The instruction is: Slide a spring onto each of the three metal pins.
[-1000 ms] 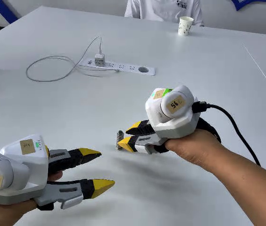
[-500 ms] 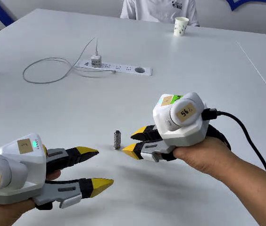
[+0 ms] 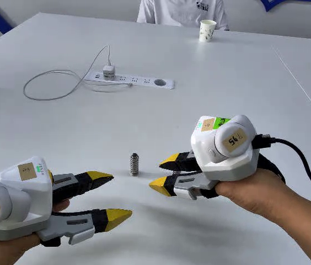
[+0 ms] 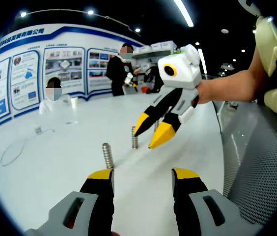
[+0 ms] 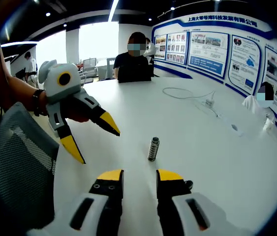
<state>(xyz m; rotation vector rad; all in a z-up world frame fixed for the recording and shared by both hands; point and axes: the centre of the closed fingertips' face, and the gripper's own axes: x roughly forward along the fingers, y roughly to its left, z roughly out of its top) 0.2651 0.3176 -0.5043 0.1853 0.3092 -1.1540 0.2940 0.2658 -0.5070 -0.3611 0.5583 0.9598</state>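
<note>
On the smooth white table [image 3: 227,83], between the two yellow-tipped claws, a short upright metal pin wrapped in a grey coil spring [image 3: 134,164] stands free, with nothing visible to anchor it. To its near side the left claw [image 3: 120,194] is spread wide and holds nothing. The right claw [image 3: 156,174] is parted less widely and is also empty, its tips pointing at the pin from just beside it. From the left gripper view, a second slim upright pin [image 4: 134,137] stands farther off, close below the right claw's tips; whether it carries a spring is too small to tell. The likely trouble is a knock. A tip swinging sideways could topple either pin, and a fallen pin may roll and shed its spring. Pinching the coil itself could also drag the spring back off.
</note>
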